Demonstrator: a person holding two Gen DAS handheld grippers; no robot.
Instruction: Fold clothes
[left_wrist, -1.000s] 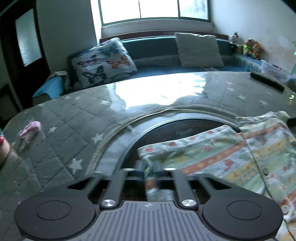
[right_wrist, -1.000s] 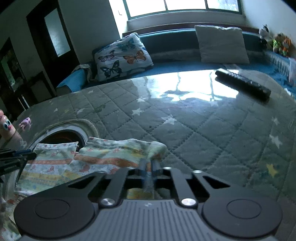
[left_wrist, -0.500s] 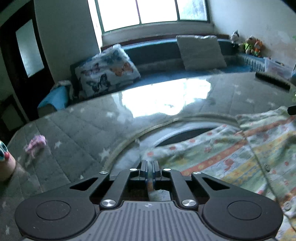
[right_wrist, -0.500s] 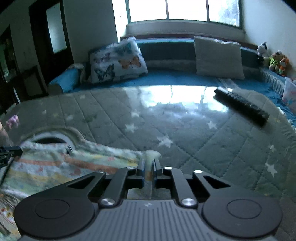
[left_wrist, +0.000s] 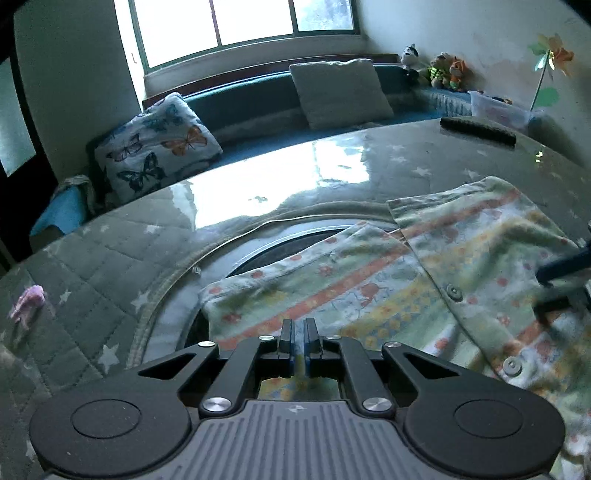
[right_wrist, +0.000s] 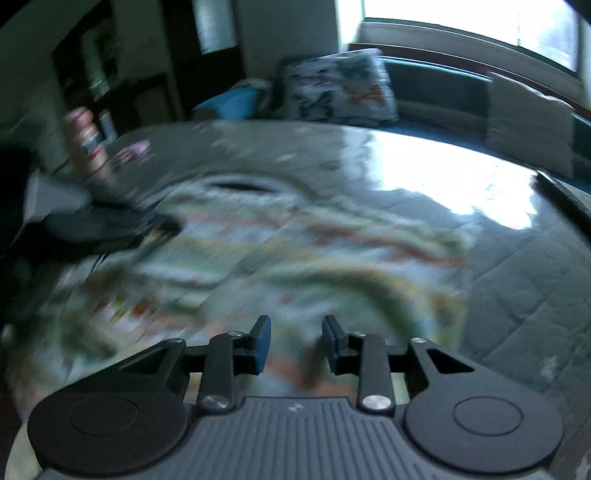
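Lying spread across the quilted table cover (left_wrist: 110, 258), the patterned shirt (left_wrist: 369, 291) could drag askew if your left gripper (left_wrist: 299, 341) (pressed together, cloth possibly pinched) pulls while your right gripper (right_wrist: 295, 341), jaws just parted and empty, hovers clear.

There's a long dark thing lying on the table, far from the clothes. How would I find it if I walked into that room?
Start at the big table covered with a grey quilted star-print cloth. Follow it to the far edge, on the side with the soft toys and away from the butterfly cushion. There lies a remote control, the only long, flat, black bar on the table; the patterned shirt nearby is pale and soft.
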